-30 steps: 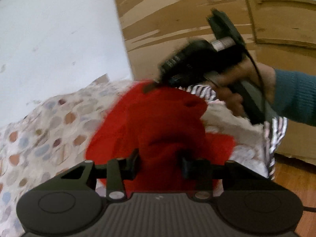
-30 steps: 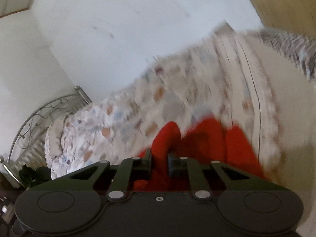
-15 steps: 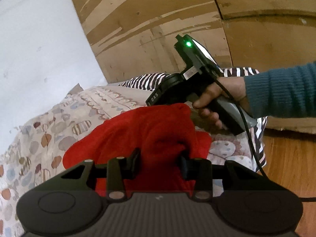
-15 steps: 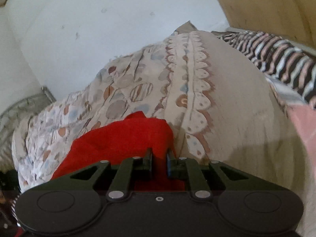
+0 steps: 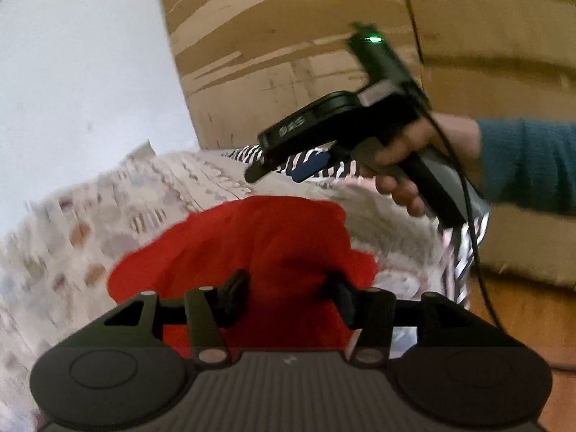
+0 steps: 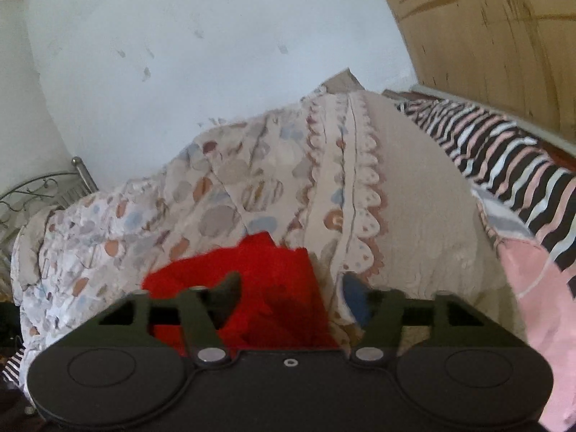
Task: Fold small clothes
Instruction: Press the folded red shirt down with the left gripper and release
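Partly hidden: red garment (image 5: 273, 252) | left tongs (image 5: 288, 295) opening | blurred

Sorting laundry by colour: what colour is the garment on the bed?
Solid red, clearest in the right wrist view.

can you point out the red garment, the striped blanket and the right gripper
red garment (image 5: 273, 237): left wrist view, middle of the bunched cloth.
striped blanket (image 6: 504, 151): right wrist view, its top surface.
right gripper (image 5: 284, 172): left wrist view, between its opening fingertips.
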The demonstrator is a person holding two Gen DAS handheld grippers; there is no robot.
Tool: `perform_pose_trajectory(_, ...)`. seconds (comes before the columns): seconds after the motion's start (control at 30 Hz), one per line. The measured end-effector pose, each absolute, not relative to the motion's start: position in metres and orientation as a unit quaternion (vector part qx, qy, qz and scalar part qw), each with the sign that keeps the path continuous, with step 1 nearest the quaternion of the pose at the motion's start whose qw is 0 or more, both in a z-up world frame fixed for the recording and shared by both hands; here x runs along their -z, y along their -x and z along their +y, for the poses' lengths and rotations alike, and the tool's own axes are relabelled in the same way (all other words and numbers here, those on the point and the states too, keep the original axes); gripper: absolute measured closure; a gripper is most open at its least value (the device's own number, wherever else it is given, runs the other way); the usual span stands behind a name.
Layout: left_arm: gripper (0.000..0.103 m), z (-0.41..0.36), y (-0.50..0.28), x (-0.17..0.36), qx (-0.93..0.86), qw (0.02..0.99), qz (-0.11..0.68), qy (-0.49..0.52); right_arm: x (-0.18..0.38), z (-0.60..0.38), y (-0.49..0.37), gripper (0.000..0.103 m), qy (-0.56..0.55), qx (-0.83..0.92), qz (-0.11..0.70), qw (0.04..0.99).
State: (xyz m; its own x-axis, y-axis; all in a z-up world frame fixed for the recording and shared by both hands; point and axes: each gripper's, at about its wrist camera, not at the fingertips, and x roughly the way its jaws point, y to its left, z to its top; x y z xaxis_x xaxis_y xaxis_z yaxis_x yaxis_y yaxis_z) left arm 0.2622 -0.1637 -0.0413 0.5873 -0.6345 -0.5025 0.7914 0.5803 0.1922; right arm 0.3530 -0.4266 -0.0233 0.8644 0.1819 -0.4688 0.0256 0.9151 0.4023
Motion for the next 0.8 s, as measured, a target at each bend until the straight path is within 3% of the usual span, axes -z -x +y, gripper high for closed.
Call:
perform_pose_trajectory(0.13, 0.044, -0.15, -0.271, 0.036, 0.425, 0.867, 0.214, -0.147, 0.008, -0.405, -0.346, 0.012, -0.176, -0.08, 0.261, 0.946)
perform_pose_trajectory(0.27, 0.041, -0.132, -0.276, 0.032, 0.434, 0.867, 0.23, -0.082, 0.01, -0.38, -0.347, 0.01, -0.147, -0.123, 0.291, 0.937)
perform_pose_trajectory(0.53, 0.04, -0.114, -0.259, 0.017, 0.438, 0.867, 0.226, -0.07, 0.032, -0.356, -0.334, 0.008, -0.045, -0.111, 0.315, 0.941)
perform_pose_trajectory(0.63, 0.03, -0.097, -0.261, 0.01, 0.418, 0.875, 0.246, -0.006, 0.043, -0.362, -0.323, 0.002, -0.025, -0.07, 0.293, 0.953)
perform_pose_trajectory(0.7, 0.016, -0.084, -0.267, 0.007, 0.387, 0.889, 0.24, 0.034, 0.054, -0.374, -0.319, 0.001, -0.051, -0.046, 0.289, 0.955)
perform_pose_trajectory(0.8, 0.015, -0.071, -0.283, 0.007, 0.34, 0.905, 0.243, 0.085, 0.069, -0.385, -0.31, 0.001, -0.1, -0.033, 0.283, 0.953)
